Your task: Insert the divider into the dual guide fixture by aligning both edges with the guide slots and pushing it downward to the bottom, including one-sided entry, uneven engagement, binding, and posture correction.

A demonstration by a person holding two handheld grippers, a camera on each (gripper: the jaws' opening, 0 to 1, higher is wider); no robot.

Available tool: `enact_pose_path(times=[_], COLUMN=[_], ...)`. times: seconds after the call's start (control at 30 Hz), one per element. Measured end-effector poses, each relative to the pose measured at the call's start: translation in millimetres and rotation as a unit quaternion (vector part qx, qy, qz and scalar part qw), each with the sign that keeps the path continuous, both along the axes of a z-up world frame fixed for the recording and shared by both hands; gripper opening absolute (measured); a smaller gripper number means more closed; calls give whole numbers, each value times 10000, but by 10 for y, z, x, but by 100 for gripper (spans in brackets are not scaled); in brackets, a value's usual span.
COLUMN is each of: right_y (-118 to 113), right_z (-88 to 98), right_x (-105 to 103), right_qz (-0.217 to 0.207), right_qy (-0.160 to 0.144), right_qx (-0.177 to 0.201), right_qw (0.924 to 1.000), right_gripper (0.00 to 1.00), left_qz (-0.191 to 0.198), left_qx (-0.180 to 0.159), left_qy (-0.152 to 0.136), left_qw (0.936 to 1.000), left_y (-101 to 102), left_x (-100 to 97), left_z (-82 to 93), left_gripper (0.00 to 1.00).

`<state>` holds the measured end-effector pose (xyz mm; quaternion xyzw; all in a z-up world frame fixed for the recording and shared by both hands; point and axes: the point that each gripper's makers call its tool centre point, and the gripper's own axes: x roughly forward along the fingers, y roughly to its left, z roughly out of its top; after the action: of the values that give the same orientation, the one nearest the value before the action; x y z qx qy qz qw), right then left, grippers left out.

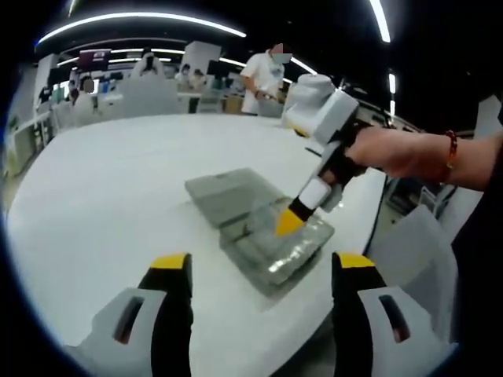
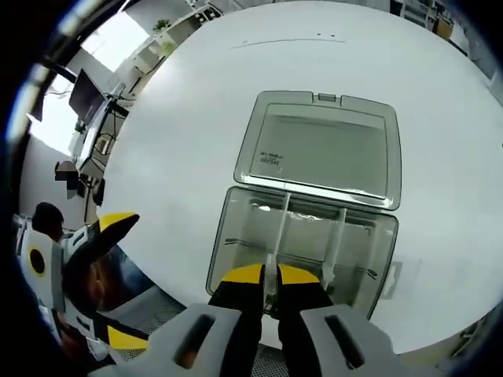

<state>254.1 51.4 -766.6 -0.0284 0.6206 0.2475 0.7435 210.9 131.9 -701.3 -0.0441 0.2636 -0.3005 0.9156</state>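
Now the right claw [image 2: 270, 275] pinches the clear divider [image 2: 277, 236] upright inside the open grey fixture box [image 2: 377, 243] near the white counter's [image 2: 181, 157] front edge, its long axis running toward the hinged lid [image 2: 322, 149]. Its label is unreadable. Left claw [image 1: 259, 271] hangs open, farther back.

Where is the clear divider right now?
In the right gripper view, the divider stands pinched between the right gripper fingers, inside the open clear box, near its front wall.
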Motion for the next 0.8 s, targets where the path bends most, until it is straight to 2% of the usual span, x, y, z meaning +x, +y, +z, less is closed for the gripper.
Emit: enact_pose_path(times=[0.8], right_y=[3], right_z=[-9], right_x=[-15], right_qz=[112], right_qy=[-8], right_qx=[-48], right_qw=[9999], right_gripper=[0], left_qz=[42], left_qx=[-24], left_qy=[21], left_qw=[10000], left_y=[20], left_x=[-6], left_z=[-15], left_gripper=[71])
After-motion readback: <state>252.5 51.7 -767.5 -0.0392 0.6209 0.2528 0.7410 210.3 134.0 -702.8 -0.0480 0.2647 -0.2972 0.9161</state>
